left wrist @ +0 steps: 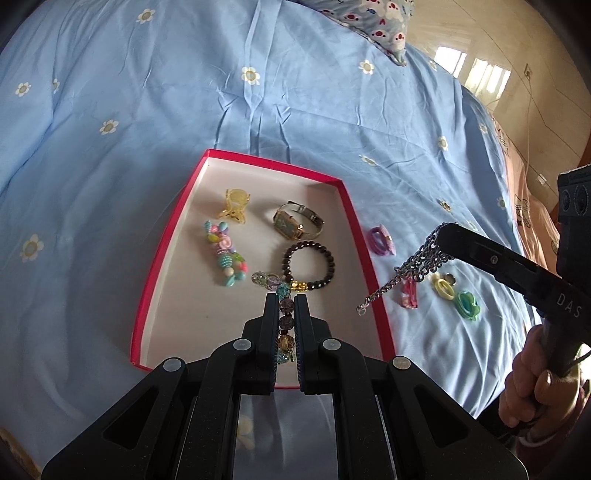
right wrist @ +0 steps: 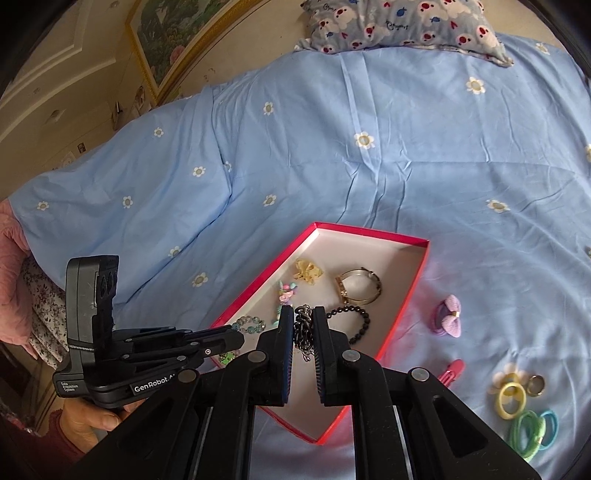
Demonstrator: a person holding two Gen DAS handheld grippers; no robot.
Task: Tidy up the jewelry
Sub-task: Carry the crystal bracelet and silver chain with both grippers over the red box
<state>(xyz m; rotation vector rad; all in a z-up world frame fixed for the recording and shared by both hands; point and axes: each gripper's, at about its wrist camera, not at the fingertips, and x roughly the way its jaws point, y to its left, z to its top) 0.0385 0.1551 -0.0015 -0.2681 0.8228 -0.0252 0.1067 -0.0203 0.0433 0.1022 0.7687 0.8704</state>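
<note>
A red box (left wrist: 347, 206) (right wrist: 413, 291) with a pale inside lies on the blue bedspread. In it rest a yellow hair claw (left wrist: 234, 206), a gold watch (left wrist: 297, 219), a dark bead bracelet (left wrist: 310, 267) and a pastel bead piece (left wrist: 225, 254). My left gripper (left wrist: 287, 306) is shut on a clear glass-bead bracelet (left wrist: 286, 325) above the box's near end. My right gripper (right wrist: 303, 314) is shut on a silver chain (right wrist: 303, 332) that hangs beside the box's right wall in the left wrist view, as the silver chain (left wrist: 406, 273) dangles.
On the bedspread right of the box lie a purple bow tie (right wrist: 448, 319), a pink clip (right wrist: 452, 371), a ring (right wrist: 535, 384) and yellow and green hair ties (right wrist: 524, 417). A patterned pillow (right wrist: 402, 26) lies at the far end. A person's hands hold both handles.
</note>
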